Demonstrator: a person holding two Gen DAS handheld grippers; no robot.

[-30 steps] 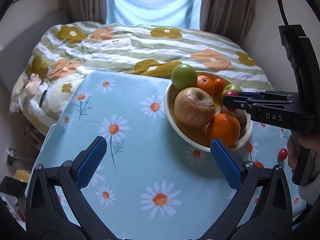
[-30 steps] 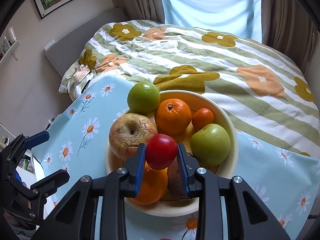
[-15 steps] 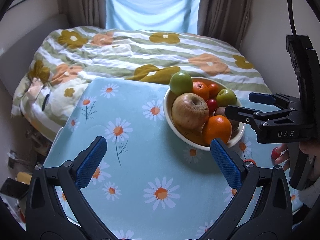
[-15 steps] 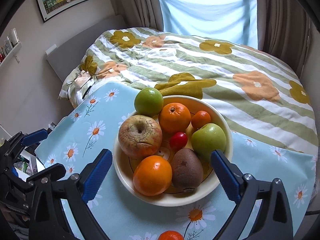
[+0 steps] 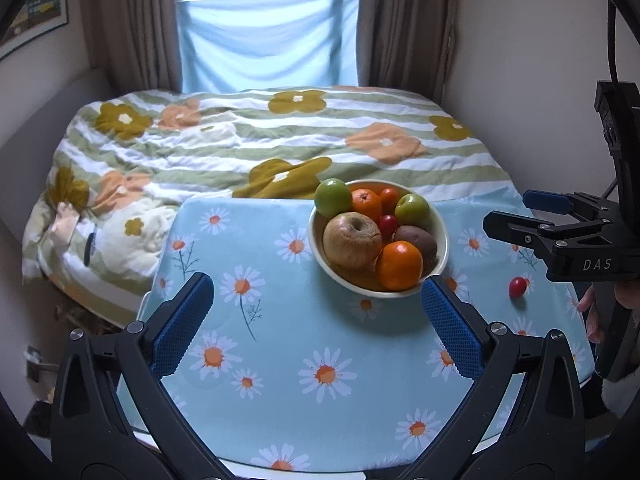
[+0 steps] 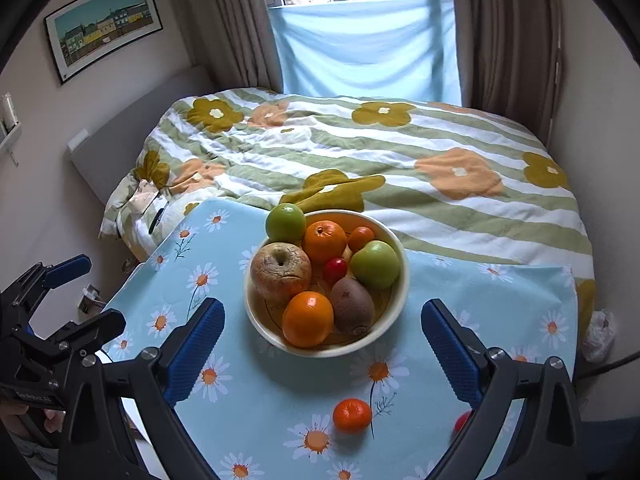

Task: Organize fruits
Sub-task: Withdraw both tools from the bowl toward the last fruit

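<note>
On the daisy-print blue tablecloth (image 6: 500, 292), a round cream bowl (image 6: 394, 304) is holding mixed fruits; a small orange mandarin (image 6: 352, 415) is lying nearer. Both the left gripper (image 5: 318, 316) and right gripper (image 6: 322, 338) are gaping wide, holding nothing.

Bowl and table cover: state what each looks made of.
The bowl looks like glazed ceramic, possibly melamine: a cream, smooth, thick rim with a soft sheen. The table cover, pale blue with printed daisies, looks like wipeable vinyl or oilcloth, lying flat and slightly glossy with faint ring marks; coated fabric cannot be ruled out.
</note>
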